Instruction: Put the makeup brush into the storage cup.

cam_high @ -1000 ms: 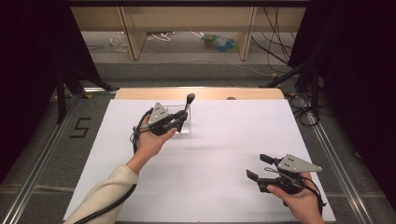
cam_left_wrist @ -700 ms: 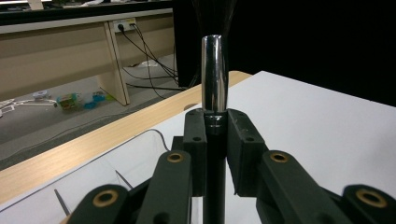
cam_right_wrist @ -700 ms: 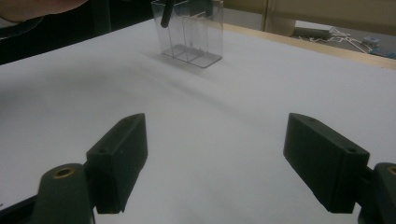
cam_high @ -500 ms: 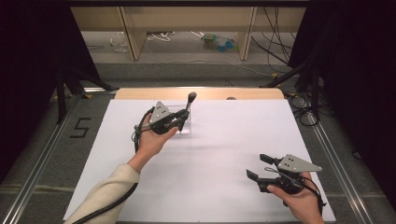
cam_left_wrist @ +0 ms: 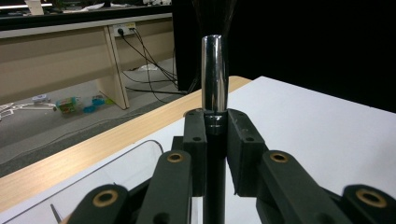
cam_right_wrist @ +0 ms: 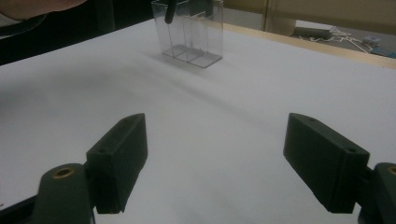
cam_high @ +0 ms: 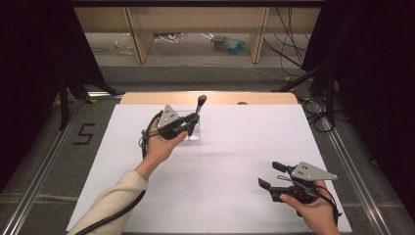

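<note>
White table (cam_high: 235,161) up top: your left gripper (cam_high: 192,122) holds a makeup brush (cam_high: 199,105) upright over the clear organiser (cam_high: 192,133). Left gripper view: jaws clamped on its handle (cam_left_wrist: 215,135). Right gripper view: your jaws gape wide, empty, organiser (cam_right_wrist: 192,32) well ahead.

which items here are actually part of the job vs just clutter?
In play:
- left gripper, shut on the makeup brush
- clear divided holder, the brush handle's tip inside it
- right gripper, open, holding nothing

Lying about:
- cables and colourful litter on the floor past the table
- number 5 marked on the floor
</note>
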Demonstrator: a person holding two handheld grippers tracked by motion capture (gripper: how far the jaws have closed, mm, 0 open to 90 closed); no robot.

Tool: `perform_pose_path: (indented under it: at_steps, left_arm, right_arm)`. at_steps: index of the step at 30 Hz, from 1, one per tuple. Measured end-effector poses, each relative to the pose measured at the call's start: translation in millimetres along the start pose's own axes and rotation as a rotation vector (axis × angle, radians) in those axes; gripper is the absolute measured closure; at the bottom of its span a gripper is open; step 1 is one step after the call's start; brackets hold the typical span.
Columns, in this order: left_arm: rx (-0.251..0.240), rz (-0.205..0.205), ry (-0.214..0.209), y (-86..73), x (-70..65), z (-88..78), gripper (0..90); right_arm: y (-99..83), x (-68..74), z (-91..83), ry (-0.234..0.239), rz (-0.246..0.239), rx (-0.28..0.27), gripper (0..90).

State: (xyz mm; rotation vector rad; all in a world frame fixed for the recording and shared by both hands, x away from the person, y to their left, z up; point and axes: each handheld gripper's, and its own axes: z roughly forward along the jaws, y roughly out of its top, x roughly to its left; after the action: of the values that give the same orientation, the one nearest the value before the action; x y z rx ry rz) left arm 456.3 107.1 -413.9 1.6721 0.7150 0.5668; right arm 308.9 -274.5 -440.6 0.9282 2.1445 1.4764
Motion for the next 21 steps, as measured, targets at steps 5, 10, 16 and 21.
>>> perform_pose_path:
  at_steps: [5, 10, 16, 21]
  left_arm:
    - [-0.005, 0.0, 0.0, 1.9, -0.2, 1.4, 78.8]
    - [-0.011, -0.001, 0.0, 4.1, 0.0, 2.4, 78.8]
    - [-0.018, 0.0, 0.001, 5.8, 0.3, 2.8, 78.8]
    - [-0.021, -0.002, 0.002, 6.8, 1.3, 2.8, 78.8]
  right_arm:
    - [-0.1, -0.2, 0.0, 0.002, 0.001, 0.0, 22.8]
    - [-0.1, -0.1, -0.4, 0.003, 0.004, 0.006, 22.8]
    - [-0.5, 1.1, 0.4, 0.013, 0.023, 0.003, 22.8]
    - [-0.5, 1.0, 0.2, 0.014, 0.021, 0.003, 22.8]
